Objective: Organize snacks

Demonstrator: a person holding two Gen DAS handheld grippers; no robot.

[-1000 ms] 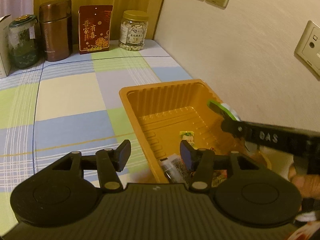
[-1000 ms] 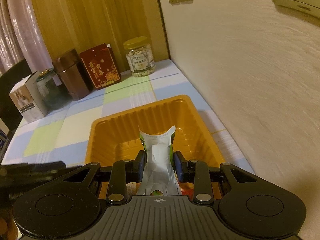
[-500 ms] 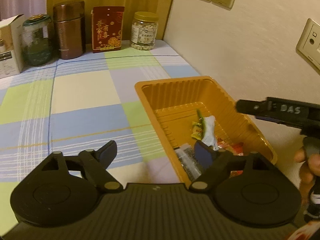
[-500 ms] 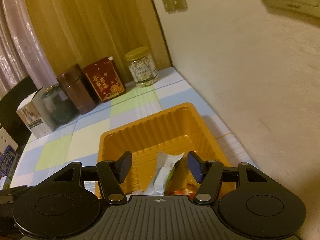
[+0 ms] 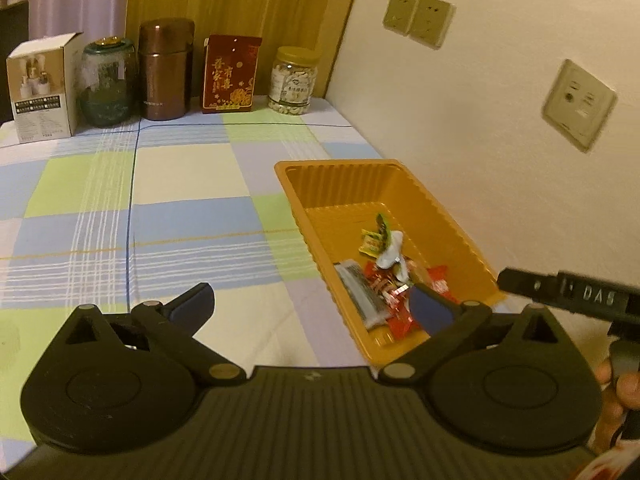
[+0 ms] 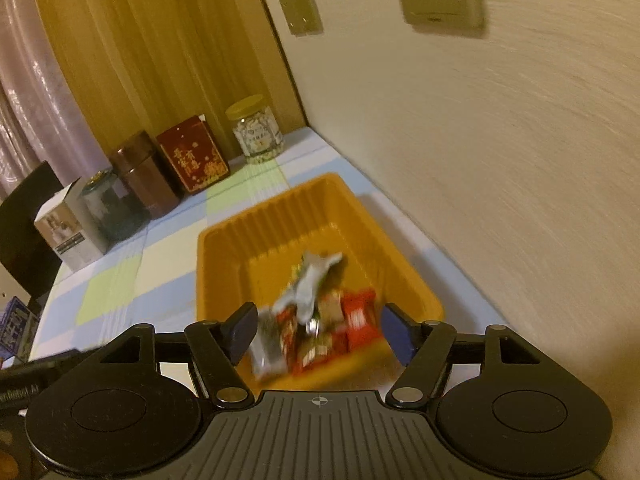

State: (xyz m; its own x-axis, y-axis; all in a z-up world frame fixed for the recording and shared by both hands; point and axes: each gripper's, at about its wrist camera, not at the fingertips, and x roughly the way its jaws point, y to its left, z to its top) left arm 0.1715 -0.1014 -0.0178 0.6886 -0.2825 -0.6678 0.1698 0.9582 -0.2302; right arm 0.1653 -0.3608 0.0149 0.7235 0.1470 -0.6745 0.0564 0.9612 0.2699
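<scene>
An orange plastic tray (image 5: 400,184) (image 6: 280,216) stands on the checked tablecloth beside the wall. Several snack packets lie in its near half: a white and green packet (image 5: 390,250) (image 6: 316,276), red packets (image 5: 440,280) (image 6: 360,316), a grey packet (image 5: 360,294) (image 6: 266,344) and a small yellow one (image 5: 370,245). My left gripper (image 5: 312,312) is open and empty, above the tray's near left corner. My right gripper (image 6: 318,332) is open and empty, above the tray's near end; its body shows at the right of the left wrist view (image 5: 568,292).
Along the back of the table stand a white box (image 5: 42,88), a green glass jar (image 5: 106,82), a brown canister (image 5: 166,68), a red box (image 5: 230,74) and a jar of nuts (image 5: 294,80). The wall (image 5: 480,100) with sockets runs along the tray's right side.
My right gripper opened and let the white and green packet fall into the tray, then drew back. My left gripper opened wider and pulled back from the tray.
</scene>
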